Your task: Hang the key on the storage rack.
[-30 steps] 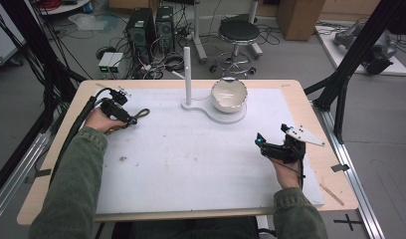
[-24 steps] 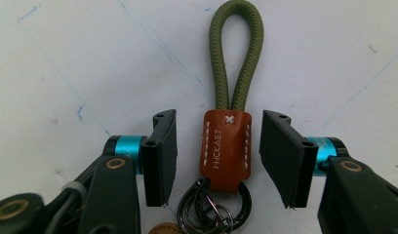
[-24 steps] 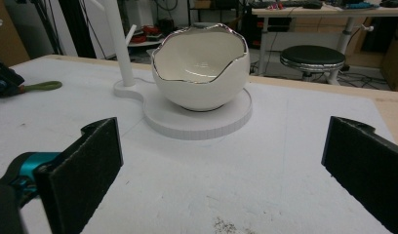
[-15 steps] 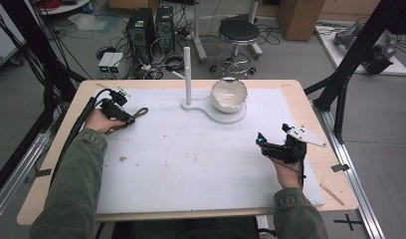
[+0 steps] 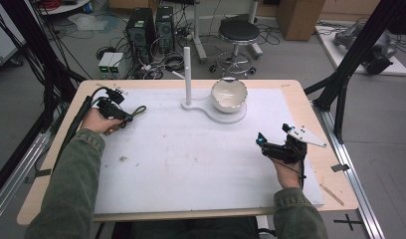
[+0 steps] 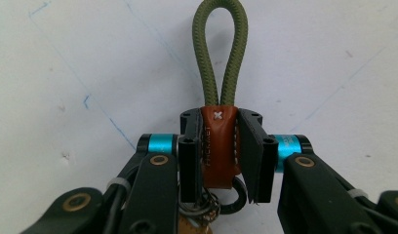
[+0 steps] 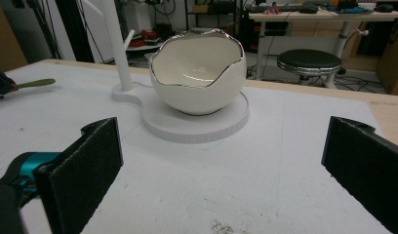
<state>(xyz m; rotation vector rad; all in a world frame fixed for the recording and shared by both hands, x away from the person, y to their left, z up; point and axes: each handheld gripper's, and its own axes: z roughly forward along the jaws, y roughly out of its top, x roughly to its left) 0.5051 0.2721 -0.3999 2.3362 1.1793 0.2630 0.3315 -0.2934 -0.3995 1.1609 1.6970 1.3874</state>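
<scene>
Hardly anything had changed over the last second: both hands sat where they had been, the left gripper (image 5: 122, 115) at the upper left of the high view and the right gripper (image 5: 271, 147) at the lower right, and the bowl had not moved.

In the left gripper view the left gripper (image 6: 219, 151) was closed on a keychain strap: its black jaws pinched a tan leather tab (image 6: 218, 146), stitched with pale thread and a small cross. From the tab a loop of olive woven cord (image 6: 221, 53) stood up toward the top of the frame. Below the tab hung dark metal rings (image 6: 225, 200), and something cork-coloured showed at the bottom edge, too cropped to name. In the high view the cord loop (image 5: 138, 110) lay just beyond the jaws, on the white mat (image 5: 191, 164).

The right gripper (image 7: 221, 170) was wide open, holding nothing, its flat, matte black pads (image 7: 87, 165) far apart at the lower corners of its view. Between them, farther off, sat a glossy white bowl (image 7: 197, 73) shaped like a cracked eggshell, with a jagged rim edged in silver. It rested on the round end of a matte white stand (image 7: 197, 124), whose thin upright post (image 7: 116, 44) rose at the left. In the high view the bowl (image 5: 229, 94) stood at top centre of the mat, on the light wooden table (image 5: 335, 174).
</scene>
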